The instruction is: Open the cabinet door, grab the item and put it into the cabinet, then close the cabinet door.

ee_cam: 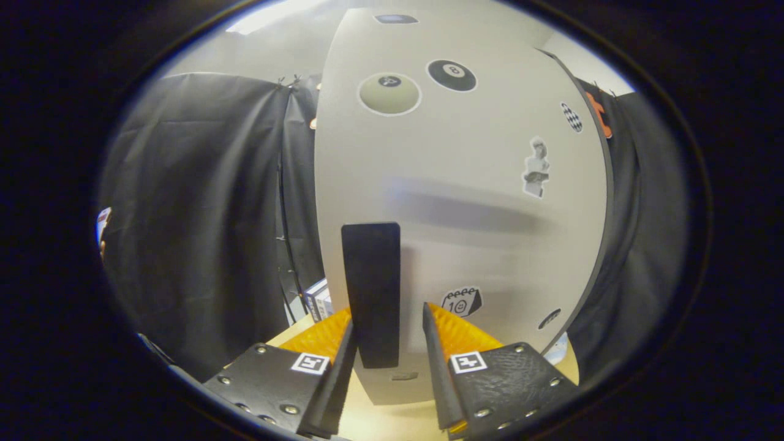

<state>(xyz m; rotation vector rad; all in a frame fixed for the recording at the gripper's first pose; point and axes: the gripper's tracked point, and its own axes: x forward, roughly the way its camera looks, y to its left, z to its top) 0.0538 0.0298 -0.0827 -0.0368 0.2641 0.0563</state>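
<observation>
So I'm looking at a pale wooden tabletop (pixel 392 422) inside a booth hung with black cloth (pixel 202 214), and the white cabinet door (pixel 459 202) stands on it right in front of me, shut as far as I can tell, with the item nowhere I can make out. My gripper (pixel 387 334) points straight at the door, level, and its fingers are spread apart on either side of the black vertical handle (pixel 371 294), the left one about touching it and the right one clearly off it, so not clenched on anything. Counting up: one door, one handle, two fingers, and I get seven stickers (pixel 453 75) on the door, two of them billiard balls, plus some small box (pixel 318 300) just left of the cabinet's foot.
</observation>
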